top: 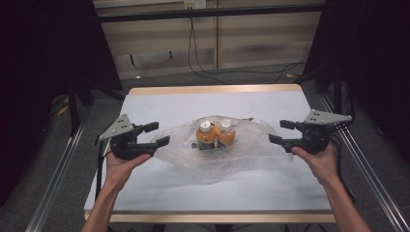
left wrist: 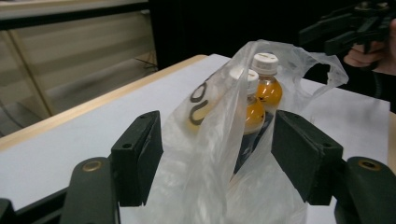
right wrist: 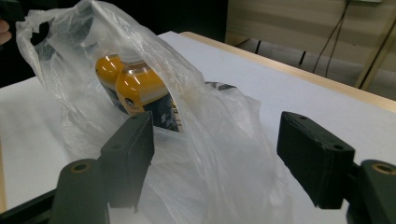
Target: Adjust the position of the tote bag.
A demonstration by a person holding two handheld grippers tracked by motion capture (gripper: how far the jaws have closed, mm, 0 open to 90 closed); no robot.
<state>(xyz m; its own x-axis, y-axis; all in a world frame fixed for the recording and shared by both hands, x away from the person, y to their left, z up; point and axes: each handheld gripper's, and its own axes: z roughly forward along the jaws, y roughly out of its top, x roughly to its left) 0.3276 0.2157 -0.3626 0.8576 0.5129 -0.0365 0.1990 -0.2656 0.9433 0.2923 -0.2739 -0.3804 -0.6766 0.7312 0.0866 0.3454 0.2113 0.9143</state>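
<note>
Left gripper [top: 156, 134]: held above the left part of the table [top: 159, 104], jaws pointing toward the centre. In the left gripper view the jaws stand well apart with bag film rising between them; neither pad presses on it, so nothing is held.

Centre: a thin clear plastic bag [top: 241, 145] sits on the white table top, roughly midway between the two grippers. Inside it stand two bottles [top: 215, 135] of orange drink with white caps, upright and touching one another. The bag's upper edges stand loosely around the bottles, and a handle loop [left wrist: 327, 70] shows at the far side in the left gripper view.

Right gripper [top: 282, 131]: held above the right part of the table, jaws facing the bag. In the right gripper view they are wide apart, with crumpled film between them but no pad on it; it grips nothing.

Handling assessment: the film is soft, light and slippery, and will likely crumple or tear if pinched thinly. The full bottles appear comparatively heavy and could topple. Best hold is judged to be the handle loops, gathered thick, one on each side.
</note>
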